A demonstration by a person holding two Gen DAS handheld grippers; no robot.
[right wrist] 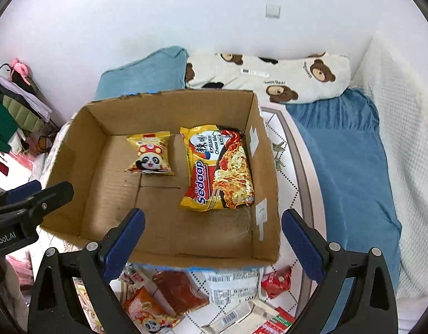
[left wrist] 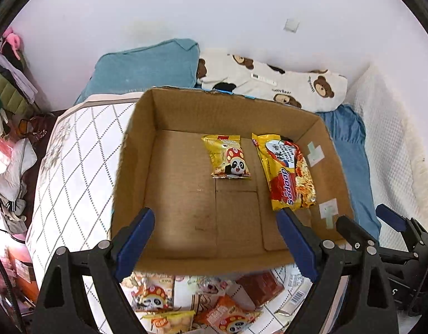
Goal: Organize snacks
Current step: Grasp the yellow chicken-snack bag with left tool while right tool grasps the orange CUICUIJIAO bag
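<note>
An open cardboard box (left wrist: 136,139) (right wrist: 266,167) stands on a quilted bed cover. Inside lie a small yellow panda snack pack (left wrist: 227,157) (right wrist: 149,156) and, to its right, a yellow and red Sedaap noodle packet (left wrist: 287,171) (right wrist: 218,167). My left gripper (left wrist: 216,236) hangs open over the box's near wall, nothing between its blue pads (left wrist: 137,242). My right gripper (right wrist: 211,236) is open too, above the near right part of the box and empty. Several loose snack packs (left wrist: 202,300) (right wrist: 186,295) lie on the cover in front of the box.
A teal pillow (left wrist: 147,66) (right wrist: 147,75) and a bear-print pillow (left wrist: 272,83) (right wrist: 272,78) lie behind the box against the white wall. A blue blanket (right wrist: 344,156) lies to the right. Clothes (left wrist: 10,89) pile up at the left edge.
</note>
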